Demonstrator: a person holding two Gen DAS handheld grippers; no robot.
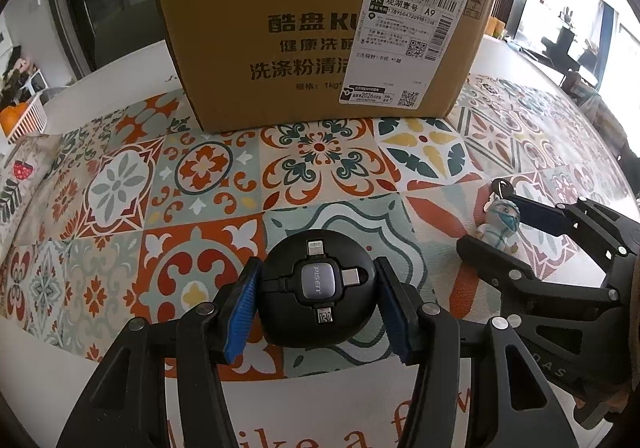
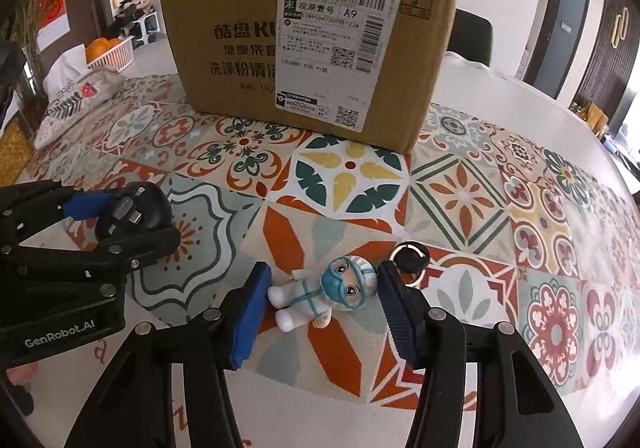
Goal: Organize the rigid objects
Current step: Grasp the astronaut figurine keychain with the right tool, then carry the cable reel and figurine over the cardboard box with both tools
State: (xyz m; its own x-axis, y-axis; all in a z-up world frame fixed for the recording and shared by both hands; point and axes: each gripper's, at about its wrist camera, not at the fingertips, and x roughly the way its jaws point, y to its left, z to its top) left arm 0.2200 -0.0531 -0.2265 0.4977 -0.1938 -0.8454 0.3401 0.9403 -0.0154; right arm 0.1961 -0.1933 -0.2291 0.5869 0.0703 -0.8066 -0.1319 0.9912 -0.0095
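On the table, a patterned tile-print mat carries everything. The left gripper has its blue pads pressed on either side of a round black cable reel, a multi-plug charging adapter with a grey centre marked PISEN and connector tips sticking out in four directions; the reel sits low over the mat near the front edge, clamped between the fingers. Just to its right, the right gripper straddles a small white figurine keychain, a little figure in a protective suit with a blue mask and goggles, lying on its back on the mat. Its right pad seems to meet the figurine's head, while the left pad stands just beside the feet with a sliver of mat showing, so the fingers are narrow around it but not plainly gripping. The keychain's metal ring lies just beyond the right finger. Behind both stands an upright brown cardboard box bearing a white shipping label.
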